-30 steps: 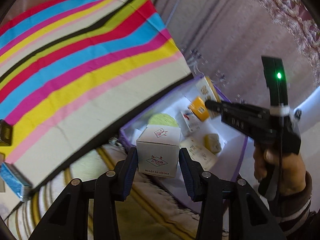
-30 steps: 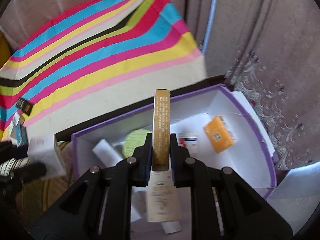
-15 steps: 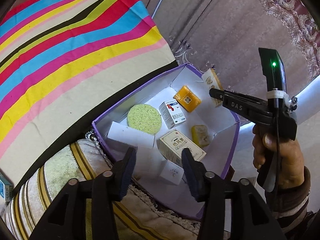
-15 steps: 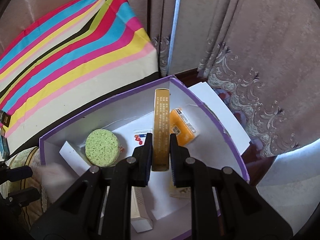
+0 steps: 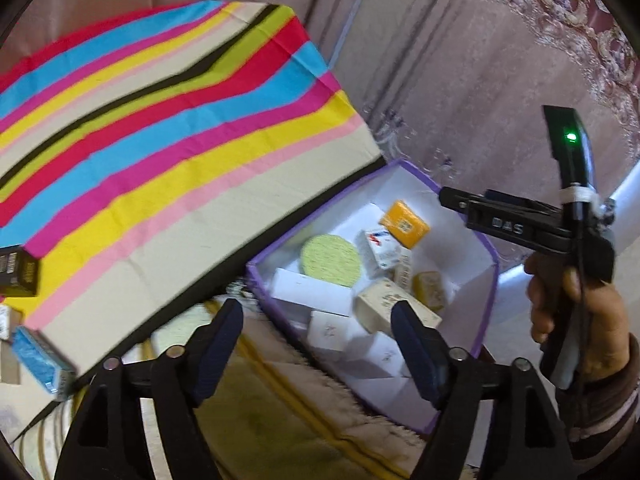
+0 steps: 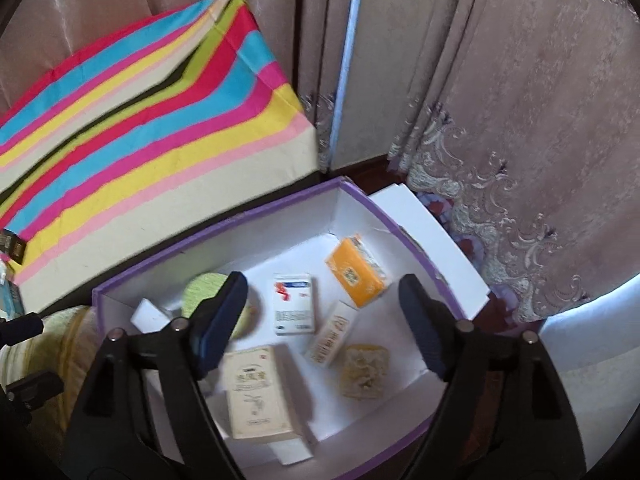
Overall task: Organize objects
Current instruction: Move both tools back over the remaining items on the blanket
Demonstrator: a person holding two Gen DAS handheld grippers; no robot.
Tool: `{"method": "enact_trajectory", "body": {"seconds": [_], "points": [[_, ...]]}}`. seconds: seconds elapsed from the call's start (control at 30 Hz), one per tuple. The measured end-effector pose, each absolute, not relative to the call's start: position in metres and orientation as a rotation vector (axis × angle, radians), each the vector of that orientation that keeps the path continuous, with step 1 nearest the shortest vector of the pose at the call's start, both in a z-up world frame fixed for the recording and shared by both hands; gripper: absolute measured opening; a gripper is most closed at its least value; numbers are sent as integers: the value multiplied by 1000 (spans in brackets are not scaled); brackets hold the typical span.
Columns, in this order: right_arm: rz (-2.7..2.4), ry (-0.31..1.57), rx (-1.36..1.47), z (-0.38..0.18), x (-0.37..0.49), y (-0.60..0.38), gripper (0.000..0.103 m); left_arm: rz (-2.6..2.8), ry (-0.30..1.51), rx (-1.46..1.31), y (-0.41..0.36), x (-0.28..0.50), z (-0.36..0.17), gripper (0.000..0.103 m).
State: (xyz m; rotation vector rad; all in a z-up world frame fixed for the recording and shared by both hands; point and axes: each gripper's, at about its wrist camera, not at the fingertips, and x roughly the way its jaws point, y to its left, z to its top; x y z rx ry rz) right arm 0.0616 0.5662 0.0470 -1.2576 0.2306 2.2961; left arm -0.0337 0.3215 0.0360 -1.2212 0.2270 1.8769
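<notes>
Far left, on the striped cloth point(image 5: 168, 168): a dark box point(image 5: 18, 272) and a blue box point(image 5: 40, 360) at the cloth's near edge, both outside the bin.

Left tongs point(image 5: 318, 344): jaws apart and opening, nothing clamped. Between them, lower down, a white box point(image 5: 332, 330) lies in the bin's near corner.

Purple bin point(image 6: 168, 258), white inside, sits just beside the cloth edge. Contents left to right in the right wrist view: small white box point(image 6: 150, 314), green sponge point(image 6: 202, 294) partly behind a finger, cream box point(image 6: 256, 392) at the front, white box with red mark point(image 6: 293, 308), slim carton point(image 6: 332, 334) lying flat, orange box point(image 6: 356, 274) towards the back, yellow lump point(image 6: 364, 370).

Right tongs point(image 6: 320, 324): jaws apart and opening, nothing between the pads; the slim carton lies below them on the bin floor. A hand point(image 5: 576, 304) holds their grip in the left view.

Patterned curtain point(image 6: 520, 140) behind, to the right.
</notes>
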Motion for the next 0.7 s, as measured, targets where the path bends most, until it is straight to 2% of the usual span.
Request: {"method": "enact_trajectory", "body": {"seconds": [0.1, 0.37, 0.53, 0.7], "points": [[2330, 214, -1225, 54, 56, 552, 90, 1951, 230, -1227, 306, -41, 38, 81], [2336, 91, -1164, 67, 36, 510, 96, 2151, 201, -1210, 249, -67, 46, 81], [2386, -40, -1137, 70, 23, 475, 96, 2208, 184, -1204, 211, -78, 48, 81], [2505, 18, -1180, 71, 15, 446, 96, 2265, 129, -1231, 157, -90, 47, 81]]}}
